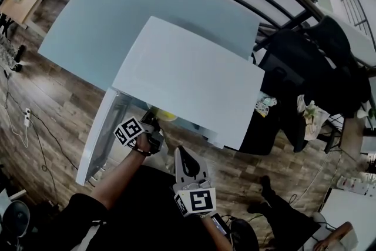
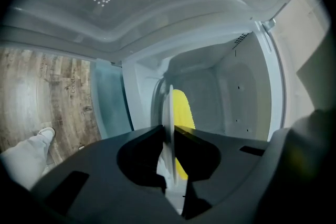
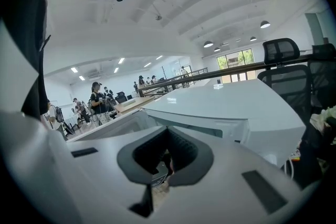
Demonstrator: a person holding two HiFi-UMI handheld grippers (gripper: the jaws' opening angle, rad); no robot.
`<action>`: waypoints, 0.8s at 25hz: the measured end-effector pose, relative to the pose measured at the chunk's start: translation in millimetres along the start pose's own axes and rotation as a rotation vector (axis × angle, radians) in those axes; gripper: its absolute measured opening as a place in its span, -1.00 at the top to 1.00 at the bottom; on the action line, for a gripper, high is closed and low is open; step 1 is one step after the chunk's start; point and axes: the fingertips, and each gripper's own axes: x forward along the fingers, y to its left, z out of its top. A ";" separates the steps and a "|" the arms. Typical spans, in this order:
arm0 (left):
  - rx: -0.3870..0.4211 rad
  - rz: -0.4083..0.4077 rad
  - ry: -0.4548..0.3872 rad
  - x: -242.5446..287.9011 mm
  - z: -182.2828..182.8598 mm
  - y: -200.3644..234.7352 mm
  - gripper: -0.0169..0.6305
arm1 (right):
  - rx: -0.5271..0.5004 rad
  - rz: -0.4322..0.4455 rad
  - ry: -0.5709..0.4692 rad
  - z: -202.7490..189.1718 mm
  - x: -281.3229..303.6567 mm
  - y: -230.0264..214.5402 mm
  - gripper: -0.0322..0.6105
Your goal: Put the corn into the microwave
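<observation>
- Left gripper view, inside the cavity: my black left gripper (image 2: 169,131) pinches the rim of a thin white round plate (image 2: 168,105). Its jaws press on either face of the edge, so the dish goes in flat and I never touch the food.
- A yellow cob of corn (image 2: 182,107) lies on that plate beyond the jaws, already within the walls of the boxy white microwave (image 2: 231,86). I cannot tell from here whether the plate's underside touches the cavity floor.
- Head view: the microwave stands on a pale blue-grey table (image 1: 88,20) with its white door (image 1: 97,138) swung wide to my left. That leaves the opening free for my arm. A sliver of yellow shows just under the front edge of the microwave's top.
- My white right gripper (image 1: 183,154) hangs near my body, apart from the microwave, jaws pressed together on nothing. It is out of the way and, I judge, on hand for the door.
- Corn itself: bright yellow, smooth-looking, elongated with a rounded end, no husk to be seen, and the kernels too blurred to make out. Rounded as it is, it could roll if the plate tilts, so I judge this rim grip is meant for a level set-down.
</observation>
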 end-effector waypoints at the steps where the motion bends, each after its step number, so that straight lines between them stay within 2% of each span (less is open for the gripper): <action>1: 0.002 0.001 -0.001 0.8 0.2 0.1 0.82 | 0.000 -0.002 0.002 0.0 0.0 -0.2 0.88; 5: 0.031 0.022 -0.012 5.8 2.5 -1.6 0.82 | 0.006 -0.010 0.002 1.8 0.0 -2.9 0.88; 8: 0.086 0.035 -0.017 11.5 4.6 -6.6 0.82 | 0.008 -0.010 0.001 3.5 1.2 -4.3 0.88; 20: 0.444 0.132 -0.002 19.8 5.2 -6.7 0.80 | 0.033 -0.019 -0.004 4.8 2.8 -11.9 0.88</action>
